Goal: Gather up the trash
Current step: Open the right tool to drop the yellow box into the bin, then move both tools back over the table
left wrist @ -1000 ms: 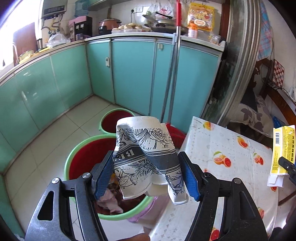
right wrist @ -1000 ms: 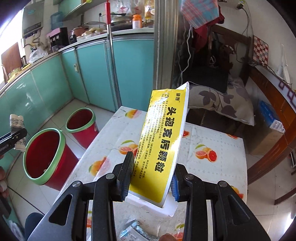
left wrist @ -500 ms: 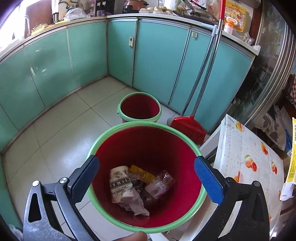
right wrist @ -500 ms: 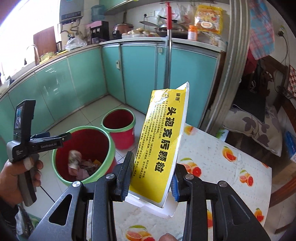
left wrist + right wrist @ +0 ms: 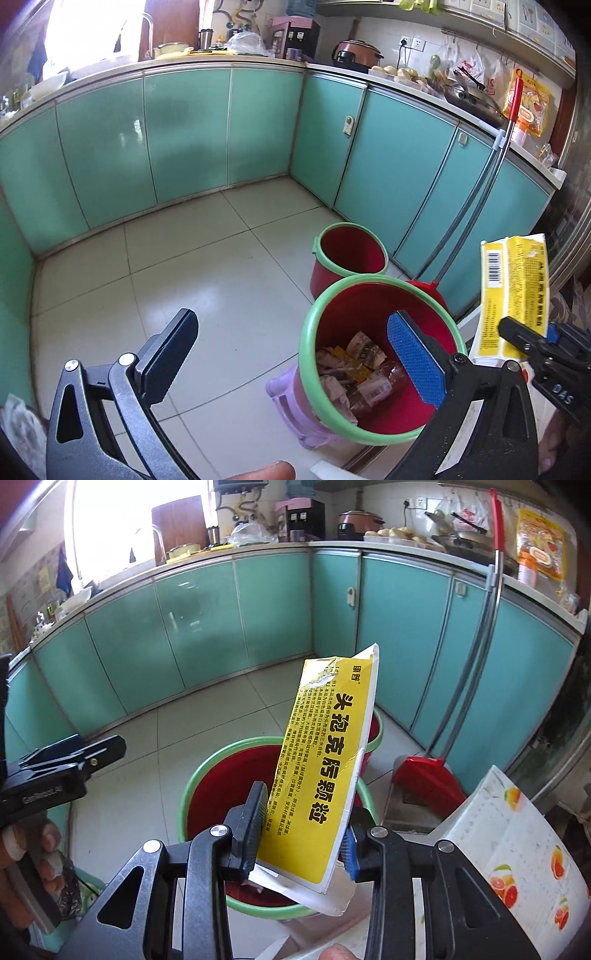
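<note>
My right gripper (image 5: pixel 304 827) is shut on a flat yellow medicine box (image 5: pixel 325 760) and holds it upright above the big red bin with a green rim (image 5: pixel 207 771). The box (image 5: pixel 513 295) and that gripper (image 5: pixel 532 339) also show at the right of the left wrist view. My left gripper (image 5: pixel 291 354) is open and empty, beside and above the same bin (image 5: pixel 369 321). The bin holds a crumpled paper cup (image 5: pixel 364 349), wrappers and a plastic bottle (image 5: pixel 380 384).
A smaller red bin (image 5: pixel 349 254) stands behind the big one. A red broom and dustpan (image 5: pixel 424 779) lean on the teal cabinets (image 5: pixel 184 140). A table with an orange-print cloth (image 5: pixel 517 849) is at the right. A purple stool (image 5: pixel 291 406) sits under the big bin.
My left gripper let the paper cup drop into the big bin, opened wide and swung left. My right gripper carried the yellow box from over the table to above the bin.
</note>
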{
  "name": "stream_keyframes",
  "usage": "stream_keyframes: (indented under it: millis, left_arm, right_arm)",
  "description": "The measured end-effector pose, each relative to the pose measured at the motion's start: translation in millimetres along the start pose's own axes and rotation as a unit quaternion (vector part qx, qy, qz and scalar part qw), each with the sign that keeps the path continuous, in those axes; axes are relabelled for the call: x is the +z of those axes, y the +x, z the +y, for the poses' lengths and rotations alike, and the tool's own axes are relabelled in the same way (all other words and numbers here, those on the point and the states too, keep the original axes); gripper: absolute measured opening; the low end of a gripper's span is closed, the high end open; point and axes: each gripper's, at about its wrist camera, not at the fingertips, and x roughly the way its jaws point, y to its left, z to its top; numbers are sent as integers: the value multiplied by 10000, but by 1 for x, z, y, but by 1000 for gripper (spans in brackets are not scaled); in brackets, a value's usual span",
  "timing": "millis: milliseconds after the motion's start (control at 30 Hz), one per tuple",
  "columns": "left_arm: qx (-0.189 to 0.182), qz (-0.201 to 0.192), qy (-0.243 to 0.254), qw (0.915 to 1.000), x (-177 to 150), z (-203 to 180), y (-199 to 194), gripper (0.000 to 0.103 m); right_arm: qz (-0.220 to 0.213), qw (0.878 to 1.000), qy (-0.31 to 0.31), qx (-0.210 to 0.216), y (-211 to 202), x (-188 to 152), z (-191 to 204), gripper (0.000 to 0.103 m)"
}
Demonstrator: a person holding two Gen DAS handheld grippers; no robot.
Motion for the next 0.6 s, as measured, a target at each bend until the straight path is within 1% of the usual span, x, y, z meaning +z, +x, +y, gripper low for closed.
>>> stream_keyframes:
  millis: [33, 67, 100, 133, 167, 233, 333, 467, 600]
  left_arm:
    - [5, -4, -18, 10000, -1, 2, -1, 103]
    - [22, -6, -41, 10000, -1, 6, -2, 103]
    - [47, -10, -62, 10000, -2, 10, -3, 103]
    - [63, -11, -66, 10000, -1, 10, -2, 103]
    - [75, -13, -76, 9999, -2, 13, -2, 103]
    - [113, -10, -99, 9999, 0, 13, 0, 103]
    - [91, -9, -129, 9999, 0, 14, 1, 103]
    - [-71, -50, -55, 9999, -1, 6, -5, 103]
    - [-365, -66, 224, 9991, -5, -18, -15, 103]
  right_arm:
    - [90, 9999, -6, 71, 11, 1, 5, 35]
    - [177, 9998, -33, 44, 20, 1, 9, 37]
    - [209, 9997, -85, -51, 28, 1, 14, 42]
    - [208, 9997, -112, -97, 34, 1, 16, 62]
    - [232, 9996, -118, -80, 39, 1, 18, 77]
    - [264, 9996, -77, -70, 46, 0, 21, 78]
    - [231, 9997, -57, -84, 41, -2, 18, 79]
    - [106, 9998, 26, -179, 13, -6, 8, 79]
    - [-94, 9991, 215, -359, -30, -19, -7, 80]
